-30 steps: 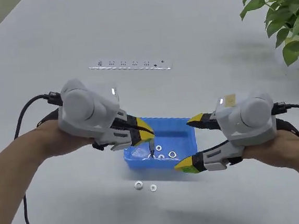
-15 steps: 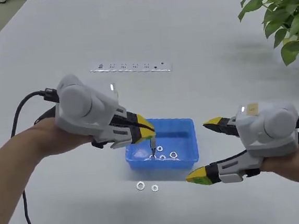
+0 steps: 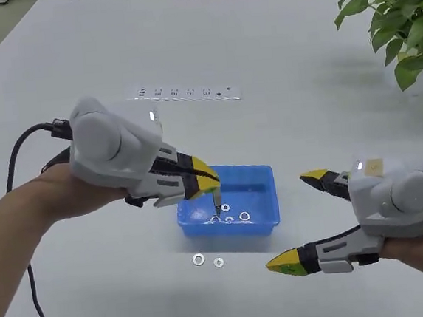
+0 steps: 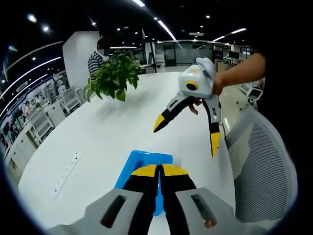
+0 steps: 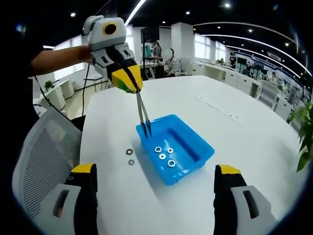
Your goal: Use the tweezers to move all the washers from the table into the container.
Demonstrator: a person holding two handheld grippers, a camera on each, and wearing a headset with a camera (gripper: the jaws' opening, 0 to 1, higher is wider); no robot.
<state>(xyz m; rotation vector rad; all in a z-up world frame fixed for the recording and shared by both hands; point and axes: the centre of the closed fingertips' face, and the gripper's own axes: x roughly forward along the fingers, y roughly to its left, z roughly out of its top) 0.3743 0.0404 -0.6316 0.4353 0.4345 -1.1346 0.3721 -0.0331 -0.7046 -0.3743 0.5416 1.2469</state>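
Observation:
My left gripper (image 3: 206,183) is shut on thin metal tweezers (image 3: 215,200), whose tips point down into the blue container (image 3: 261,180) near its left end. Several washers (image 3: 244,216) lie on the container's floor. Two washers (image 3: 198,260) rest on the white table just in front of the container, side by side. My right gripper (image 3: 298,220) hangs open to the right of the container, holding nothing. In the right gripper view the tweezers (image 5: 143,115) reach from the left gripper (image 5: 124,81) to the container's (image 5: 195,147) rim, and the two loose washers (image 5: 129,152) lie beside it.
A white power strip (image 3: 184,94) lies on the table (image 3: 286,78) beyond the container. A leafy green plant (image 3: 400,23) stands at the far right. A mesh office chair (image 5: 44,147) sits off the table's near edge.
My right gripper has drawn back from the container's right side, to the right and toward me. The left gripper still holds the tweezers over the container.

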